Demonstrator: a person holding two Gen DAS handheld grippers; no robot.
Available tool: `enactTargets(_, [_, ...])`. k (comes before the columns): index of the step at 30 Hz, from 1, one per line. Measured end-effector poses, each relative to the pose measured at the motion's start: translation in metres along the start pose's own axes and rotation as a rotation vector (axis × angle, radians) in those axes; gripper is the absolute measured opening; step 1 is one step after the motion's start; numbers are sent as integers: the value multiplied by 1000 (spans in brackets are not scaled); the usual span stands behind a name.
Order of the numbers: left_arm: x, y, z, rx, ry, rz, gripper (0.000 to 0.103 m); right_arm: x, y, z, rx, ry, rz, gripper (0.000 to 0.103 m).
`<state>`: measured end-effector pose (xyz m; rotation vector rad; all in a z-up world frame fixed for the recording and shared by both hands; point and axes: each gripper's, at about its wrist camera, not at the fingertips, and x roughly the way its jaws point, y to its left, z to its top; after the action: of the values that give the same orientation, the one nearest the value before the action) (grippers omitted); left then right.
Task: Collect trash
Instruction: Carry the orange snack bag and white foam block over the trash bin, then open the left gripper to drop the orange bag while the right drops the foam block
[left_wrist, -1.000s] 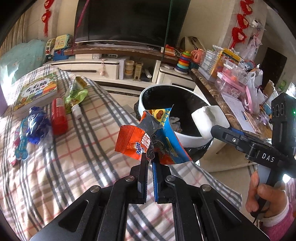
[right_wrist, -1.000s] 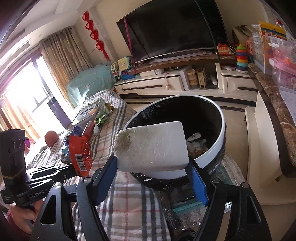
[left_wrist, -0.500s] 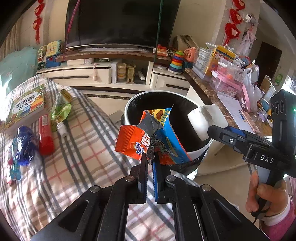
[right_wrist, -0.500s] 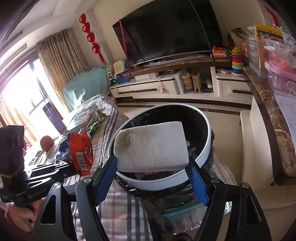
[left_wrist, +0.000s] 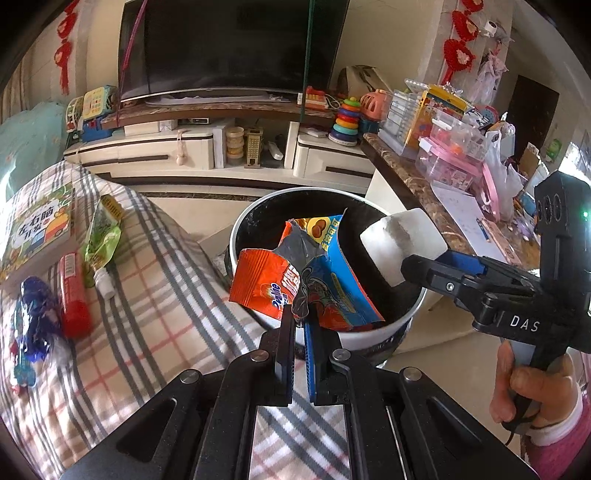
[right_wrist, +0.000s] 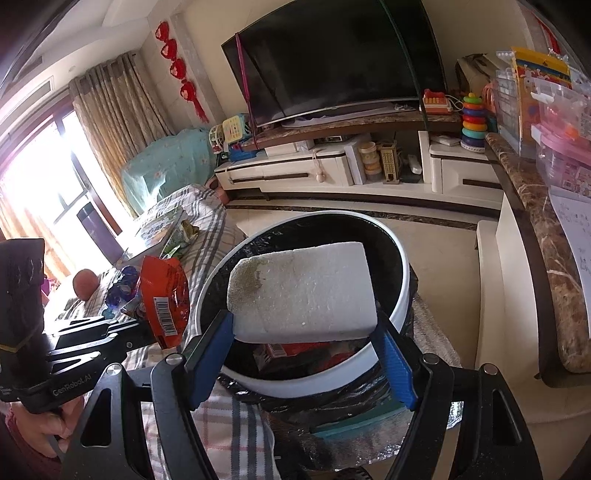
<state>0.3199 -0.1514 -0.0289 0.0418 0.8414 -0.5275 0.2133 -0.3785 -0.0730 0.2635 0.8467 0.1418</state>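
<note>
1. The left gripper (left_wrist: 300, 325) has its jaws pressed together on a bunch of snack wrappers (left_wrist: 314, 280), an orange one and a blue one, held up over the near rim of the trash bin (left_wrist: 373, 336).
2. The right gripper (right_wrist: 304, 334) clamps a white foam block (right_wrist: 301, 293) between its wide-set blue pads; the block hangs over the bin's mouth, a greenish-brown stain on its left corner.
3. The bin is round and white-rimmed with a black liner. It stands on the floor just right of the checked cloth (left_wrist: 147, 295). Red packaging already lies inside, seen in the right wrist view under the block.
4. Still on the cloth, to the left: a green pouch (left_wrist: 101, 236) with a white cap, a red tube (left_wrist: 74, 295) beside it, a crumpled blue wrapper (left_wrist: 37, 314) nearer, and a children's book (left_wrist: 37, 229) at the far left.
5. Nothing lies between either load and the bin's opening; the two grippers stand close, the foam block just right of the wrappers.
6. Beyond the bin is a low white TV stand (left_wrist: 207, 151) with a dark television (left_wrist: 229, 44) and a stacking-ring toy (left_wrist: 345, 120). To the right, a marble-topped counter (left_wrist: 406, 166) is crowded with plastic boxes.
7. A person's hand (left_wrist: 524, 387) with a pink cuff grips the right tool's handle.
</note>
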Motion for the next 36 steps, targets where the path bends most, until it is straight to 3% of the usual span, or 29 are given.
enactTargets(21, [27, -5, 21, 12, 17, -7, 4, 12, -8, 15, -44, 19, -26, 77])
enactTargets(24, [31, -2, 23, -4, 28, -6, 15, 12, -8, 15, -47, 19, -28, 78])
enactTargets(26, [29, 1, 22, -23, 15, 6, 29, 14, -9, 16, -47, 23, -24, 81])
enactTargets(30, [25, 5, 17, -43, 8, 11, 32, 18, -11, 17, -37, 34, -19, 84])
enactTargets(36, [11, 16, -4, -99, 2, 23, 46, 17, -7, 11, -20, 37, -10, 87])
